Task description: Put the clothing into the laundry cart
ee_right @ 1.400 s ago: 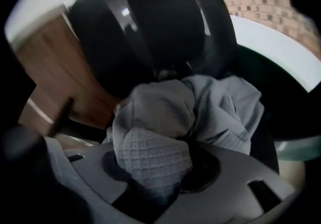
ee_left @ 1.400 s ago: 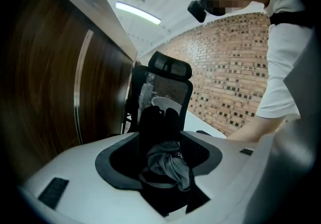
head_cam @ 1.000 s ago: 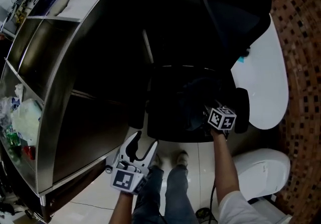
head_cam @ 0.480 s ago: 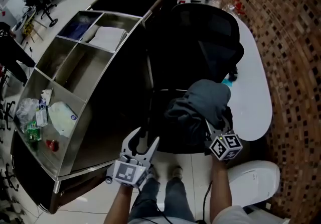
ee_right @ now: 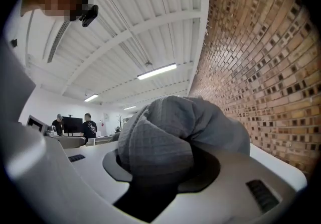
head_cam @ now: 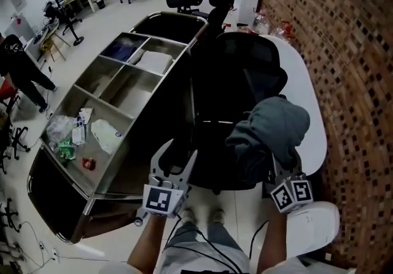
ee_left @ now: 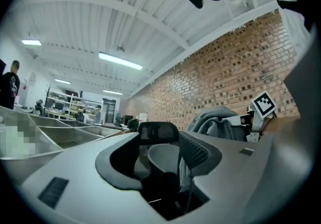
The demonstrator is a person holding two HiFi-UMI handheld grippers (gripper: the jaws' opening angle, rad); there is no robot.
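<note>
A grey garment hangs bunched above the seat of a black office chair, with my right gripper shut on its lower folds. In the right gripper view the garment fills the space between the jaws of that gripper. My left gripper stands open with nothing in it, low at the chair's front left, beside the metal laundry cart. In its own view, the left gripper points at the chair back, with the garment to its right.
The cart has several compartments: plastic bags and bottles, white folded cloth, a blue item. A white table runs along the brick wall. A white bin stands at the lower right. A person stands at the far left.
My right gripper has lifted the grey garment up off the chair seat and drawn it toward me. The left gripper has stayed open by the cart.
</note>
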